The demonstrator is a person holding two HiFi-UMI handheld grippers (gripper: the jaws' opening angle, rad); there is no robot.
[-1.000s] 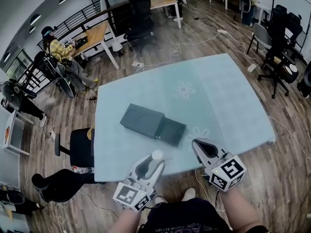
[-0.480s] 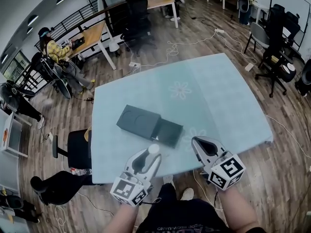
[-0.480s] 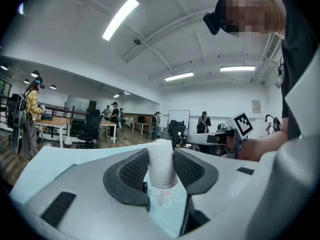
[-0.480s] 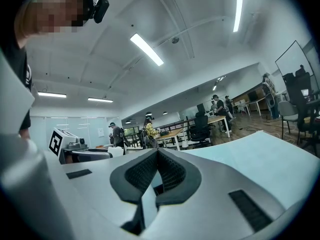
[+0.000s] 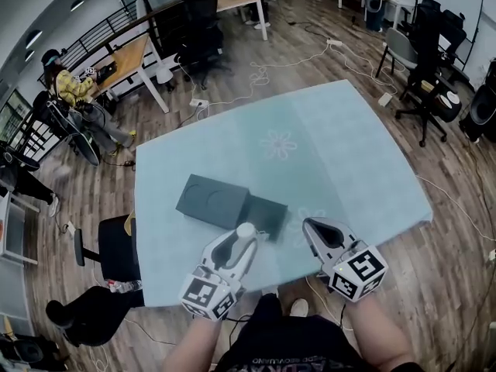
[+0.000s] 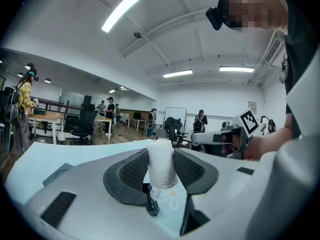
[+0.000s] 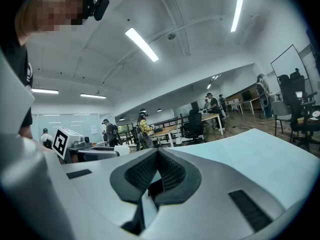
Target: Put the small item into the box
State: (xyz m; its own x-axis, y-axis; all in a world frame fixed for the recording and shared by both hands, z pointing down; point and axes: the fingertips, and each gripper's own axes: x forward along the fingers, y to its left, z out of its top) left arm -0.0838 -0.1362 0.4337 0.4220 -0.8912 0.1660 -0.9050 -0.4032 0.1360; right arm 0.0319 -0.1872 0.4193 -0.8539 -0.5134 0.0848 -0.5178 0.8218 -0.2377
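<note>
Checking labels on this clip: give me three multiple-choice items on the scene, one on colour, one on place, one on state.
1. What colour is the box on the table? A red; B dark grey; C yellow.
2. Where is the small white roll? A inside the box; B between the left gripper's jaws; C lying on the table.
3. How do the right gripper's jaws stand? A together, empty; B wide apart; C clamped on the box.
Answers: 1 B, dark in the head view; 2 B, the left gripper view shows the jaws pressing it; 3 A, the right gripper view shows them closed on nothing.
</note>
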